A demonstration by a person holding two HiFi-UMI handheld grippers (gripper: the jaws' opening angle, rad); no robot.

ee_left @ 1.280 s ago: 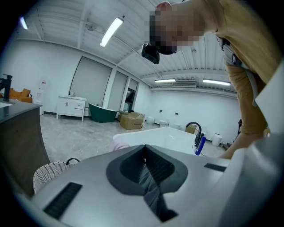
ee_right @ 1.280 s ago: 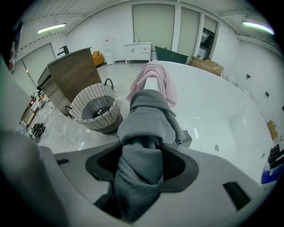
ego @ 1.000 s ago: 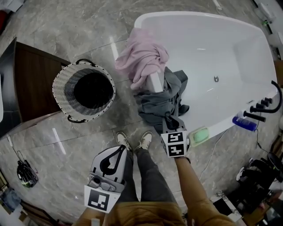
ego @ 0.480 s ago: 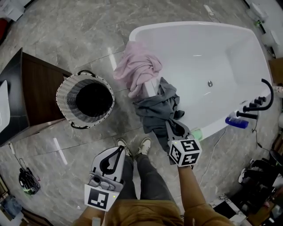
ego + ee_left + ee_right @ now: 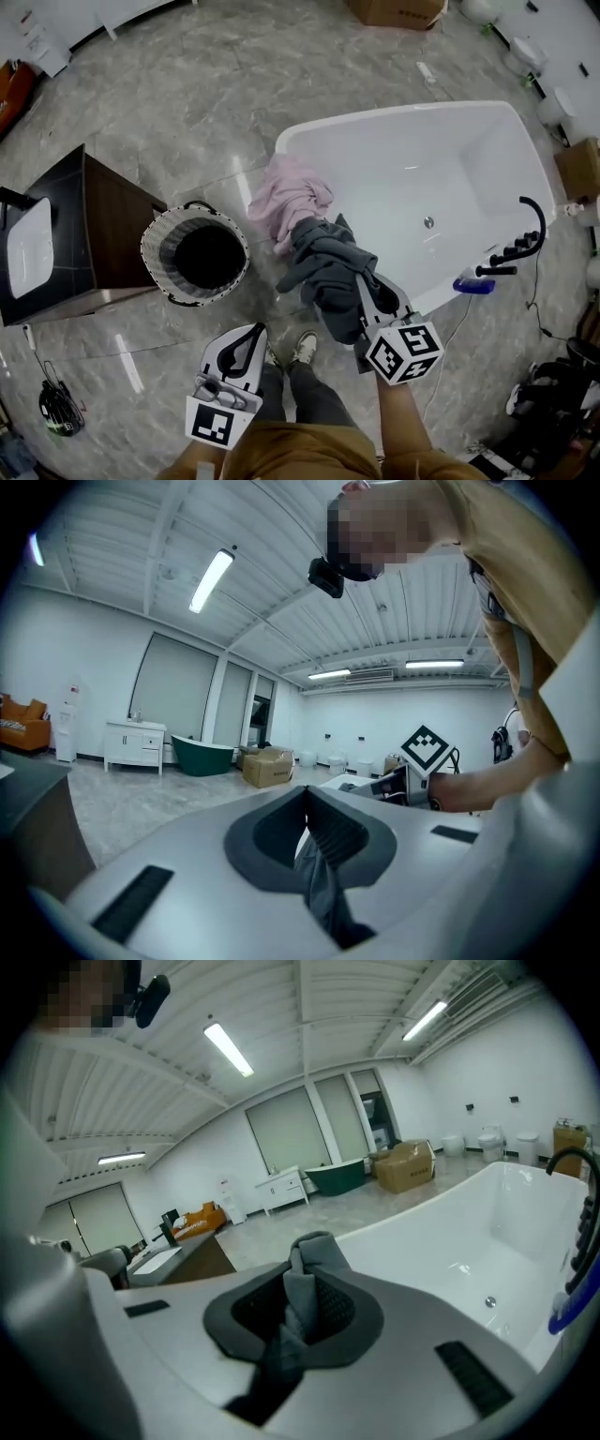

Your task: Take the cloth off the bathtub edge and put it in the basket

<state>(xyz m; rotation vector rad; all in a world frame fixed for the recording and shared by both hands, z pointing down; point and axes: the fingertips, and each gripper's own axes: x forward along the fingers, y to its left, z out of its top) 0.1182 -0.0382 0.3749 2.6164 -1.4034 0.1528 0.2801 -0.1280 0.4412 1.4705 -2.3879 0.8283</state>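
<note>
Although the right gripper's [image 5: 364,281] jaws, just closing, clamp the grey cloth [image 5: 323,267], a thin fold could slip before the basket [image 5: 150,253], or snag the pink cloth [image 5: 291,197]. Left gripper [image 5: 255,330]: jaws together, empty.

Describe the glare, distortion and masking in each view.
Head view: wide lens bends the bathtub rim; glare streaks lie on the polished floor. Left gripper view: dark rounded corners, a ceiling light blown out, a mosaic patch overlaid. Right gripper view: same dark corners, bowed ceiling lines, another mosaic patch.
</note>
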